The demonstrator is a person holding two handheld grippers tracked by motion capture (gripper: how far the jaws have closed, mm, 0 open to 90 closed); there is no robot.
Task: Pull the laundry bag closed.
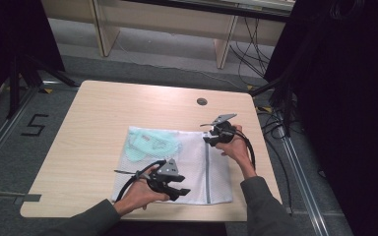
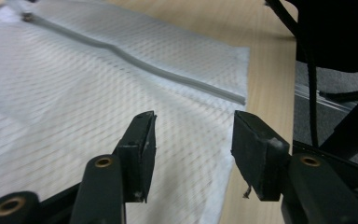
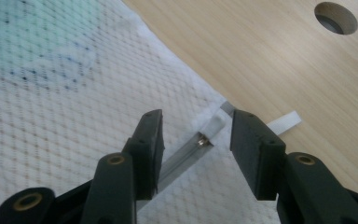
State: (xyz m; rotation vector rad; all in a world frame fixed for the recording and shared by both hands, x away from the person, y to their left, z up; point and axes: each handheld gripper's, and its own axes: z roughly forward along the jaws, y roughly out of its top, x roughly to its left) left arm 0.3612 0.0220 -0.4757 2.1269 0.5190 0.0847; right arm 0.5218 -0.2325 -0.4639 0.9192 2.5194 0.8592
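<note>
Both pairs of black jaws stand parted with nothing pinched between them: the left gripper (image 1: 179, 189) hangs released over the near end of a white mesh laundry bag (image 1: 192, 172), and the right gripper (image 1: 210, 139) hangs released over the bag's far end, its pads either side of the small metal zipper pull (image 3: 201, 138) without pressing on it. Taking the bag as the landmark and going from left to right: one pale green garment with a pink mark (image 1: 150, 142) shows through the mesh in the bag's far left part; the person's left hand (image 1: 140, 191) holds its gripper at the bag's near edge, jaws pointing rightward across the mesh; one grey zipper (image 1: 207, 167) runs near the bag's right edge; the right hand (image 1: 236, 147) holds its gripper at the zipper's far end. There is one bag, one zipper, one garment, two grippers. The bag lies flat on the right half of the light wooden table (image 1: 93, 132), reaching almost to the near edge. Its long axis runs roughly across the table, left to right, while the zipper runs the other way, from the near edge toward the far one, with the pull at the far end. One round cable hole (image 1: 202, 102) sits in the tabletop beyond the bag.
</note>
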